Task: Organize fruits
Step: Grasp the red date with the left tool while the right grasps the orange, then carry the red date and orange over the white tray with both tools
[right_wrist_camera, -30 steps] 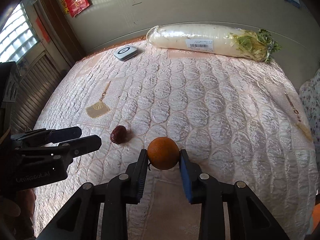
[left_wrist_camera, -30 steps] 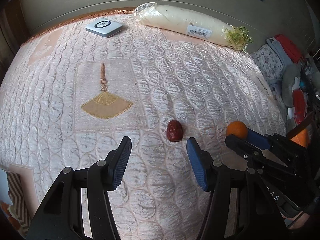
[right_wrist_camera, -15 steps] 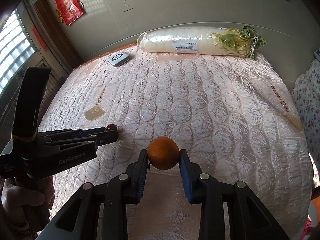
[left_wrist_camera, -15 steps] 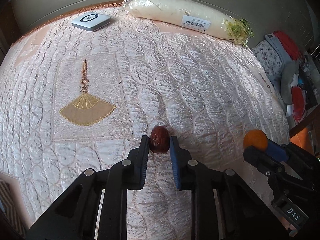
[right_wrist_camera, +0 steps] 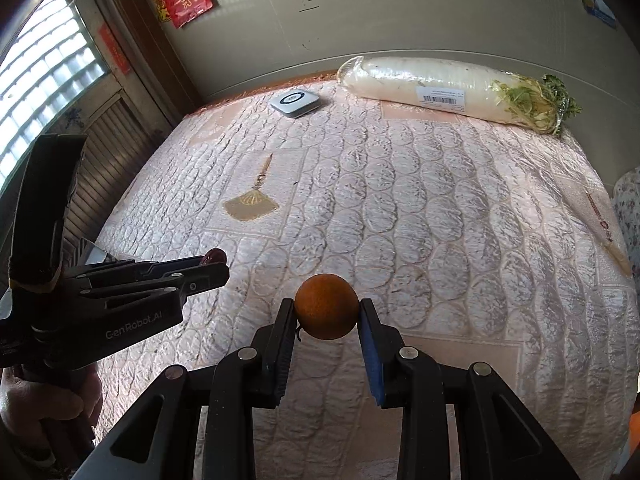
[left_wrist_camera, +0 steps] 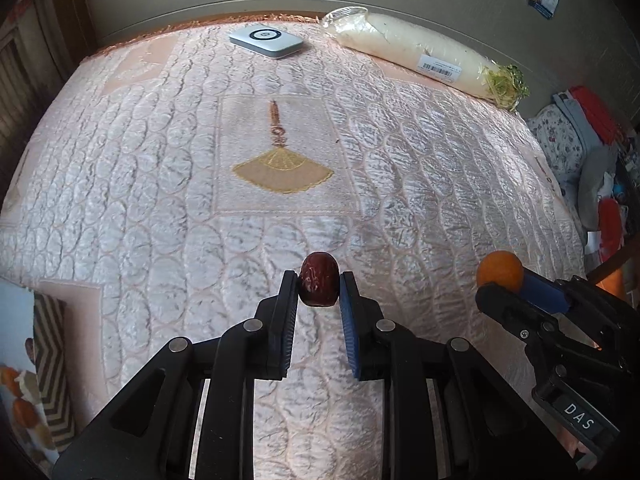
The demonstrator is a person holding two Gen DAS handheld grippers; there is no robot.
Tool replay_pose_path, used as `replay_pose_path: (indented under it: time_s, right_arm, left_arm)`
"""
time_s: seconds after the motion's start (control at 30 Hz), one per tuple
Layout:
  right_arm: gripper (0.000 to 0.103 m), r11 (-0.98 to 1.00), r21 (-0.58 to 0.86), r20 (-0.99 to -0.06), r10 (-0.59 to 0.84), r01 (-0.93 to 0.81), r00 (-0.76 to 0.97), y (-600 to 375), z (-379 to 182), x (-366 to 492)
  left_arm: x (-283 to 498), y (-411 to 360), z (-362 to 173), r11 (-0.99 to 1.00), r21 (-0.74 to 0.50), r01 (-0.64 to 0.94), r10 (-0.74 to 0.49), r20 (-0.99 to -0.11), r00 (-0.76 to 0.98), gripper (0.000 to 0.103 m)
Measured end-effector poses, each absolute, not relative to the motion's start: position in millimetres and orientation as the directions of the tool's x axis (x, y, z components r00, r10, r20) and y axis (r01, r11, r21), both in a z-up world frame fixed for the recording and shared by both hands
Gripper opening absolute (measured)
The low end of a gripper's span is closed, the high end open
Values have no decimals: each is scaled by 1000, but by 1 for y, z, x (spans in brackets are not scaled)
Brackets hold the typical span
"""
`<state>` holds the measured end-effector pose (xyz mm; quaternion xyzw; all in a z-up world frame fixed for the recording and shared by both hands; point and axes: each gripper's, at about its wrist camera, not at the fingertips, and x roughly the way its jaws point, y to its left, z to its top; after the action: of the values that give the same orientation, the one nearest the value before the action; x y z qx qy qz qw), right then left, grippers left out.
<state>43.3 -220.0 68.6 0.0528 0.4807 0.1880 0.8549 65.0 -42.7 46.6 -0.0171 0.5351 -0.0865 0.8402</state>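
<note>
Jujube (left_wrist_camera: 318,284) long axis along left claw (left_wrist_camera: 319,289) fingers.

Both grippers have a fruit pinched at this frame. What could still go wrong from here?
1. The red date sits at the very tips of the left gripper; it may slip out.
2. The orange is round and held only at its sides by the right gripper, so it could roll free onto the quilted cover.
3. The grippers are close side by side; they might bump.
</note>
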Motion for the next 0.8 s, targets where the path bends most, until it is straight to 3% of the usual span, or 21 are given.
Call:
replay_pose_path:
  time_s: [0.8]
  right_arm:
    - [30, 764, 234, -792, 509, -601, 338, -46, 95, -8]
  left_arm:
    - [-34, 116, 84, 984, -46, -174, 49, -860, 508, 20]
